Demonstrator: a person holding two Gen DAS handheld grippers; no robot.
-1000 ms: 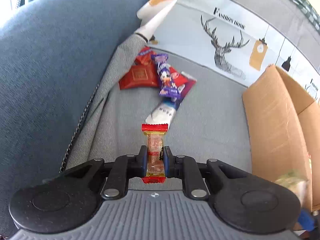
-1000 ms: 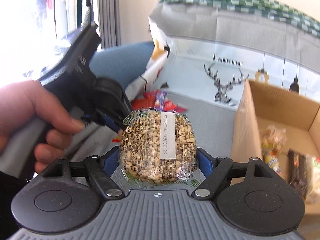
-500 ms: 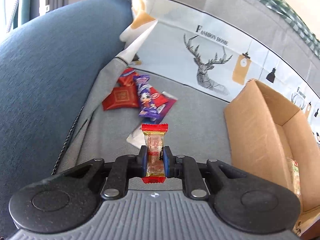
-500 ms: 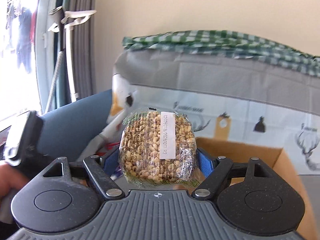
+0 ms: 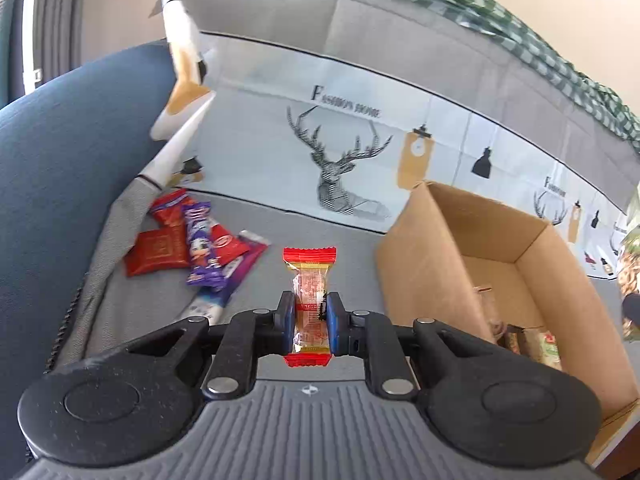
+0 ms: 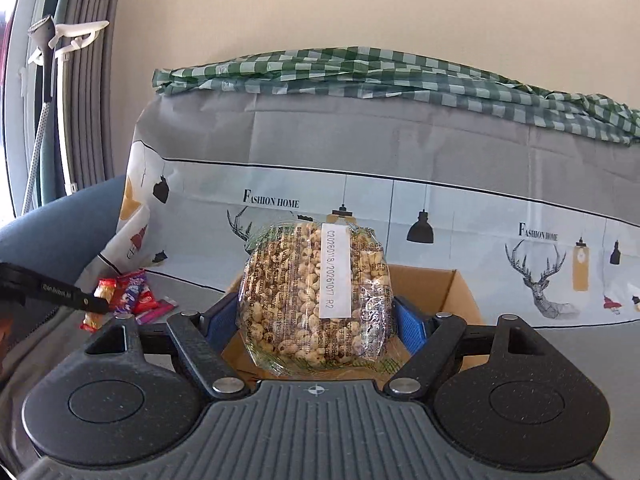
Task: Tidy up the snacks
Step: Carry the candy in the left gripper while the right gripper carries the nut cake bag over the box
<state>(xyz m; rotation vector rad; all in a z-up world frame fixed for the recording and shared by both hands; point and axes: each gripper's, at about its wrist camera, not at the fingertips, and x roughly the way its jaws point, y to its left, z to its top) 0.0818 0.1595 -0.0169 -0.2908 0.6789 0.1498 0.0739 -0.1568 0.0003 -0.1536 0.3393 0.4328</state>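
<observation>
Grippers both loaded: left gripper (image 5: 308, 316) pinches a slim candy (image 5: 309, 300), right gripper (image 6: 316, 320) clamps a puffed-grain pack (image 6: 316, 300); either may slip short of the box (image 5: 424, 264).

**Finishes I can see from both wrist views**

My left claw (image 5: 308, 316) is matt, grainy black plastic with shiny metal pivot pins; it pinches a glossy, crinkled red-and-gold candy wrapper (image 5: 309, 280). At centre right stands a matt brown cardboard box (image 5: 416, 276) with a rough, fibrous face. The wrappers (image 5: 192, 244) at left look slick and foil-like on woven grey sofa cloth (image 5: 160, 304). My right claw (image 6: 316, 320) grips a clear, shiny film pack of puffed grain (image 6: 308, 300) bearing a matt white paper label.
</observation>
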